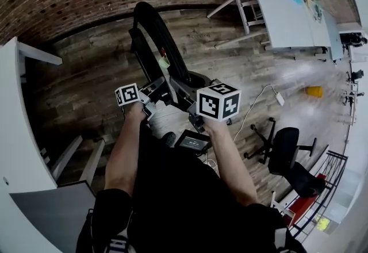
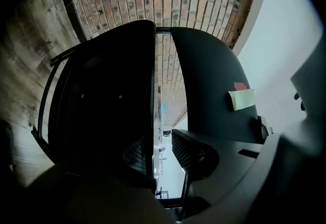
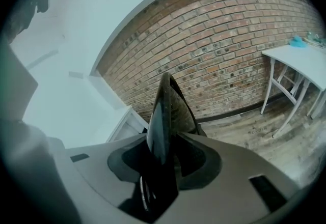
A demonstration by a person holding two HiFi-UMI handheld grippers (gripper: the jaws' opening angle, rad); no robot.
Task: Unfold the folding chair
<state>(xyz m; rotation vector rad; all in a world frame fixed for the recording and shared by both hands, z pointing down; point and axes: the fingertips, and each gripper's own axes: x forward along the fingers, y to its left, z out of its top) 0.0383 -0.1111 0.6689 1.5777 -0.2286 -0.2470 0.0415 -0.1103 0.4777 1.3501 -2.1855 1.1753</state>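
Note:
The black folding chair (image 1: 152,39) stands folded on the wood floor ahead of me, a pale sticky note (image 1: 164,63) on it. My left gripper (image 1: 154,92) reaches its lower frame from the left. In the left gripper view, the edge of the chair's left panel (image 2: 107,95) runs between the jaws of the left gripper (image 2: 163,151). A strip of light shows between that edge and the right pad (image 2: 191,151), and the grip is too dark to judge. My right gripper (image 1: 185,99) (image 3: 165,162) is shut on a chair panel (image 3: 165,111) seen edge-on.
A white table (image 1: 287,10) stands at the back right. A black office chair (image 1: 287,154) is at the right, with a white cable and plug (image 1: 279,98) on the floor near it. A white desk (image 1: 17,131) is on the left. The brick wall (image 3: 229,39) is behind the chair.

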